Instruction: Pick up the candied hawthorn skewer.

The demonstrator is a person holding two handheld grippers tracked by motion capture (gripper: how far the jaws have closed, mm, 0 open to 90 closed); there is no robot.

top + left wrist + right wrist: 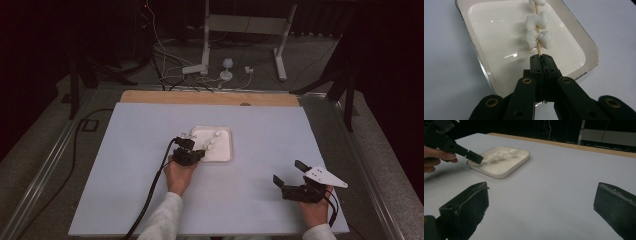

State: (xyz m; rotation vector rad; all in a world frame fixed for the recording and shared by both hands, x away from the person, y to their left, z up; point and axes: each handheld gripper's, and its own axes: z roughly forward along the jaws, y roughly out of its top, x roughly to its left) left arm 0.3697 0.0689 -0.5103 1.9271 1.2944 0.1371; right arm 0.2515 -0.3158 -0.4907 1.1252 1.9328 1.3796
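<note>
Left tool (541, 58) clamped on skewer (538, 47) over tray (586, 50), frame centre; right tool (541, 202) wide open, empty, lower right.

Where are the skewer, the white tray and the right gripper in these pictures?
skewer (538, 48): left gripper view, bare wooden stick just above the shut jaws.
white tray (499, 32): left gripper view, bare glossy floor.
right gripper (290, 172): high view, midway between its open fingertips.
</note>
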